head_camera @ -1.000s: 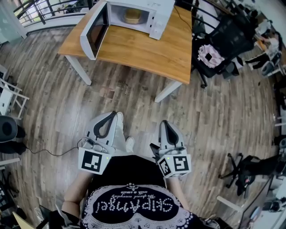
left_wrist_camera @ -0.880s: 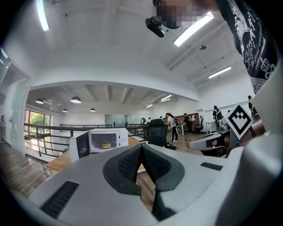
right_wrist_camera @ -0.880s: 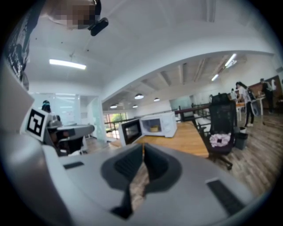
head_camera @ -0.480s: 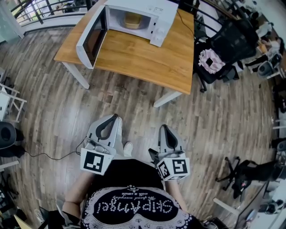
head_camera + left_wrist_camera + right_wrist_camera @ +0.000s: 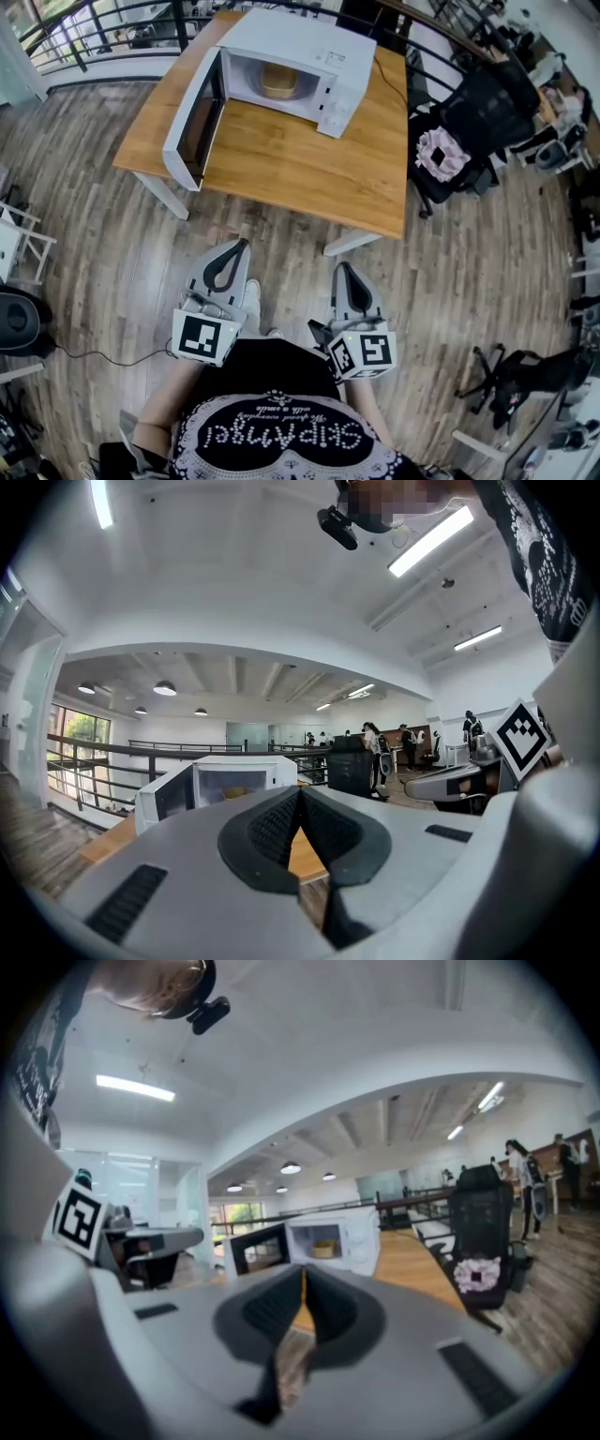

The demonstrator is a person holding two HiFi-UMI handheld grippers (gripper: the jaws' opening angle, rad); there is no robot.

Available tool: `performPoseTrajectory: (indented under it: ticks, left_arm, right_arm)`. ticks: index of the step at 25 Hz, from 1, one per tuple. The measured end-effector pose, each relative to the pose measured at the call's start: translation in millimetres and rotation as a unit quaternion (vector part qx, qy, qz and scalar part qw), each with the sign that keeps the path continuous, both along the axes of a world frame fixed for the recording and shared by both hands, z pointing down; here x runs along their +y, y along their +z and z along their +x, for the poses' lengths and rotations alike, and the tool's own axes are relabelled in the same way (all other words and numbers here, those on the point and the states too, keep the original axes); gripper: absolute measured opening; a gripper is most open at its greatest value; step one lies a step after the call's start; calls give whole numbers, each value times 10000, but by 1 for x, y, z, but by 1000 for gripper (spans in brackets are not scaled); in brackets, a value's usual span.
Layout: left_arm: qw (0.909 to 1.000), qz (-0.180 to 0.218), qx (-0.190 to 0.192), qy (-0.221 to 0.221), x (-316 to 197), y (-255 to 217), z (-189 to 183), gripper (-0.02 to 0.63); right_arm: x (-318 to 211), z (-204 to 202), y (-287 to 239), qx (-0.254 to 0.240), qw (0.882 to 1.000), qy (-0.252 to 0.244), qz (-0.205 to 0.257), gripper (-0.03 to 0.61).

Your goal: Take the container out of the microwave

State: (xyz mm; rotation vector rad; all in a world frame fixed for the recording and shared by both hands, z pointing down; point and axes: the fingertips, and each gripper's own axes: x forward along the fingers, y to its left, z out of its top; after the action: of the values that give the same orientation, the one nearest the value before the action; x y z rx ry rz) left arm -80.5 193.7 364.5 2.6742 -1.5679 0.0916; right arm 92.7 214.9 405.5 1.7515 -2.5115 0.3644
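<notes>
Head view, starting on the left: a round black thing [image 5: 17, 321] sits on the wood floor [image 5: 112, 234] with a thin cable [image 5: 103, 354] running off it. Next comes the wooden table [image 5: 281, 155], with the white microwave [image 5: 305, 52] parked at its far side. The microwave's door [image 5: 192, 117] is swung wide open to the left. You can see right into it, and the tan container [image 5: 277, 82] is sitting inside on the floor of the cavity. Nothing is touching it, and it's well apart from both grippers.

Both grippers are over the floor, close in front of the person's body and short of the table's near edge. The left gripper [image 5: 240, 247] points toward the table. In its own view the jaws are pressed together at the tips with nothing between them, and the open microwave shows a bit left of the tips. The right gripper [image 5: 341, 270] is beside it, aimed the same way. Its jaws meet at the tips too and hold nothing, with the microwave and container showing just above them.

Right of the table is a black office chair [image 5: 487, 98] with a pink and white thing [image 5: 441, 153] on it. It might be a cushion, but it's too small to really tell.
</notes>
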Motion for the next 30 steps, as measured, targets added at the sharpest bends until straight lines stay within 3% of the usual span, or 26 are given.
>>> performPoseTrajectory:
  ticks: [5,18,30]
  left_arm:
    - [9999,2,129,76,-32,-3,-8,25]
    - [9997,-82,123,186,-91,7,-41,25]
    - [9993,-189,268,179,-101,16,-62,25]
  right_arm:
    - [-34,-9,-8,-25,9997,219,114,34]
    - [-91,-50,1,24,9999,143,-19,35]
    - [-99,-80,2,27,9999,95,-73,34]
